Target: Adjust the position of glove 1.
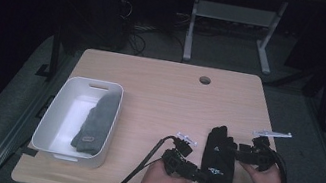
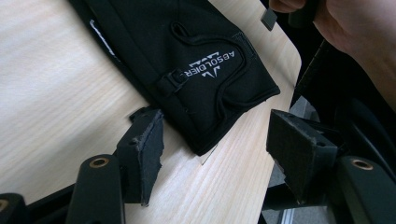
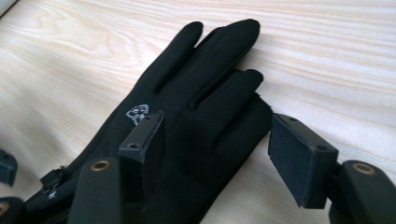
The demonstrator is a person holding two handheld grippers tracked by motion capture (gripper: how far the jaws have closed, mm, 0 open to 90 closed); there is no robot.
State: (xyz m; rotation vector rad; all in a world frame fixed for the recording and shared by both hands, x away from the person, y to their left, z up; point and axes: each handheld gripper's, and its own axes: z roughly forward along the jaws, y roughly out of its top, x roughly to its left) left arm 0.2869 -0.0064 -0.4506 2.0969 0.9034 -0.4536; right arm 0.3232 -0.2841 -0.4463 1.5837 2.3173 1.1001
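A black glove [image 1: 221,155] lies flat on the wooden table [image 1: 160,96] near its front right corner, fingers pointing away from the person. My left gripper [image 1: 201,177] is at the cuff end, open. In the left gripper view the cuff corner of the glove [image 2: 187,60], printed with a white logo, lies between the spread jaws of this gripper [image 2: 215,140] without touching the pads. My right gripper [image 1: 237,153] comes in from the right, open. In the right gripper view its jaws [image 3: 215,144] straddle the glove [image 3: 196,107] below the fingers, with no pad pressing on it.
A white bin [image 1: 96,83] stands at the table's left with a grey glove [image 1: 97,123] inside. A cable hole [image 1: 205,80] sits at the far middle. The table's front edge [image 2: 275,116] runs just past the cuff. A hand [image 2: 355,37] is beyond it.
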